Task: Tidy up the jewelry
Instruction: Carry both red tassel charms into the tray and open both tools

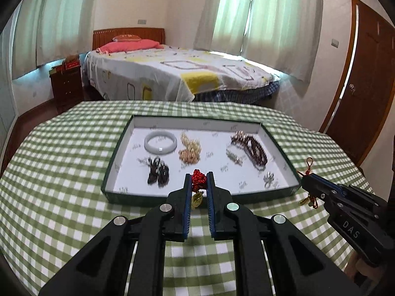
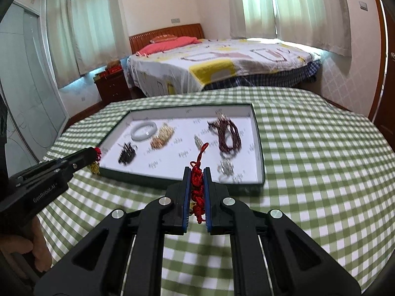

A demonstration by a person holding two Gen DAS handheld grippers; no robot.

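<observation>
Left hand-held gripper point(image 1: 199, 181) and right hand-held gripper point(image 2: 197, 172) each clamp a red knotted charm point(image 1: 198, 179) — gold pendant

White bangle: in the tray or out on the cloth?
In. The white bangle lies flat on the white floor of the tray, near its far left corner, beside the gold chain pile.
</observation>
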